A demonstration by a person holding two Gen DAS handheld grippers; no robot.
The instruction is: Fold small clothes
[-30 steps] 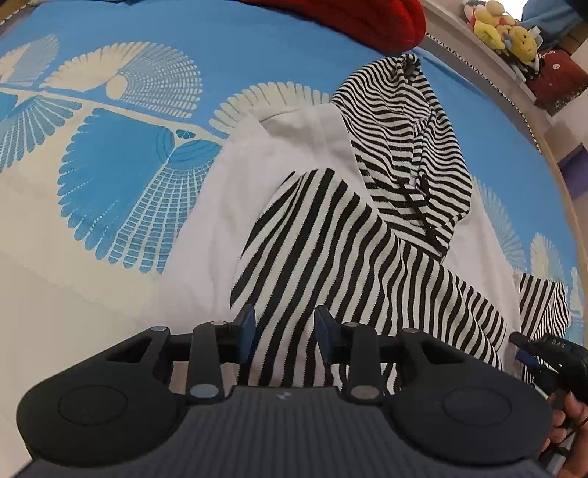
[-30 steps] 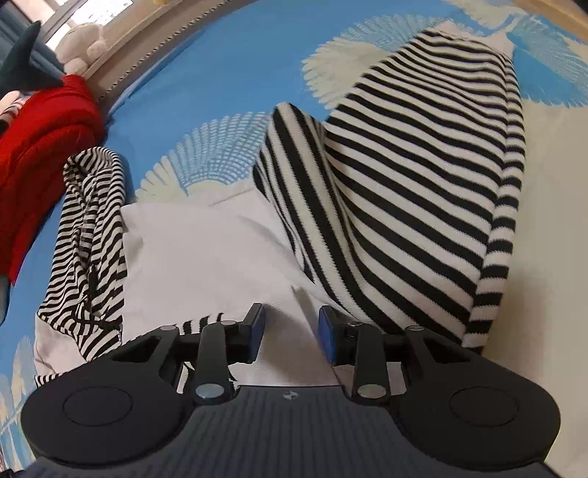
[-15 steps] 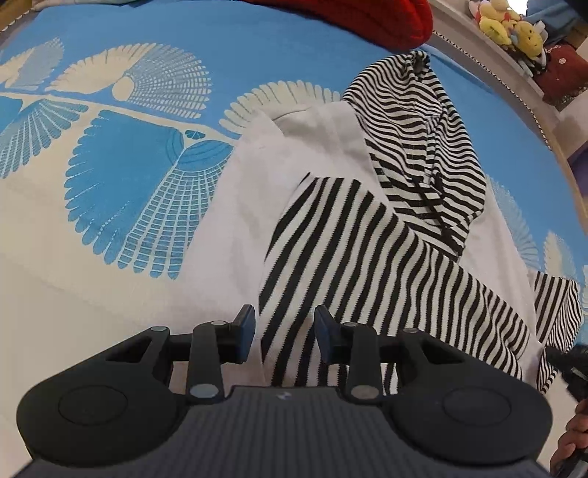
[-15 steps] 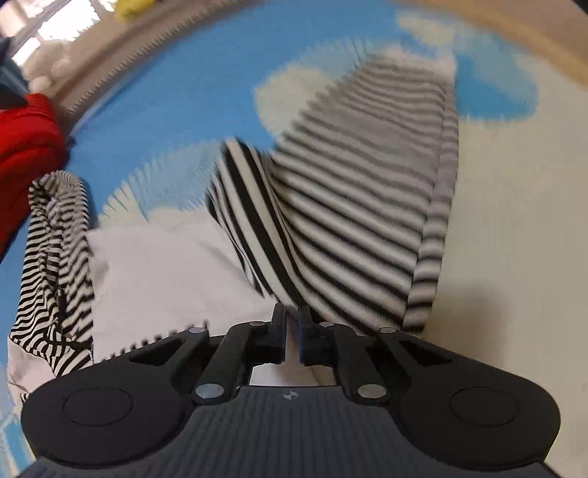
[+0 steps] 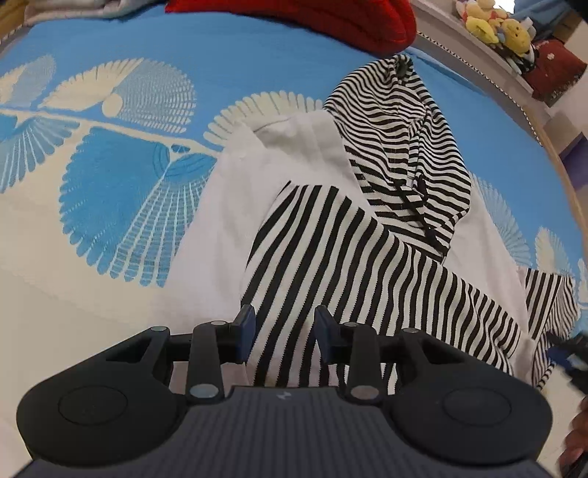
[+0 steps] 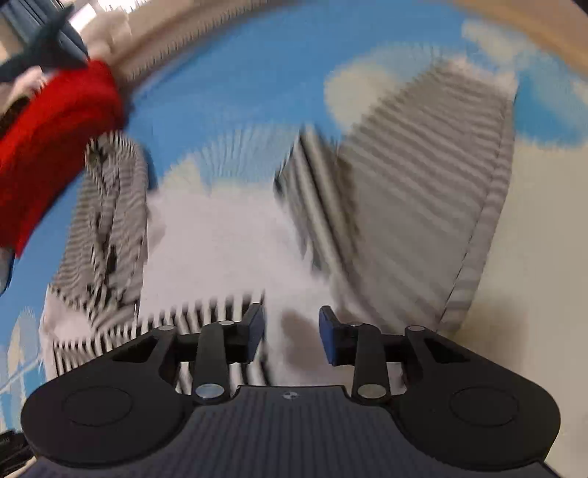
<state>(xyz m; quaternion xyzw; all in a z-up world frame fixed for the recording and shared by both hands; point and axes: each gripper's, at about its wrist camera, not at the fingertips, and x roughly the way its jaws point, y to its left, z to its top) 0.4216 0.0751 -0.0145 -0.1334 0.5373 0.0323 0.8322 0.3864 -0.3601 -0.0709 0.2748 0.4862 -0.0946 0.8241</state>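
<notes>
A small hoodie with a white body (image 5: 228,220), striped hood (image 5: 404,139) and black-and-white striped sleeves lies flat on the blue and cream bedspread (image 5: 110,165). One striped sleeve (image 5: 330,257) is folded across the body. My left gripper (image 5: 283,329) hovers open above it, pads apart and clear of the cloth. The right wrist view is blurred. There my right gripper (image 6: 291,332) is opening over the white body (image 6: 220,250), with nothing between its pads. The other striped sleeve (image 6: 422,184) lies ahead of it and the hood (image 6: 106,228) at the left.
A red garment (image 5: 330,14) lies at the far end of the bed, also red garment (image 6: 47,139) in the right view. Plush toys (image 5: 492,25) sit on a ledge beyond the bed's trimmed edge. Part of the right gripper (image 5: 567,353) and a hand show at the right border.
My right gripper pinched nearly shut on cloth half a second ago and now stands open, lifted a little. The left gripper has stayed open above the folded sleeve.
</notes>
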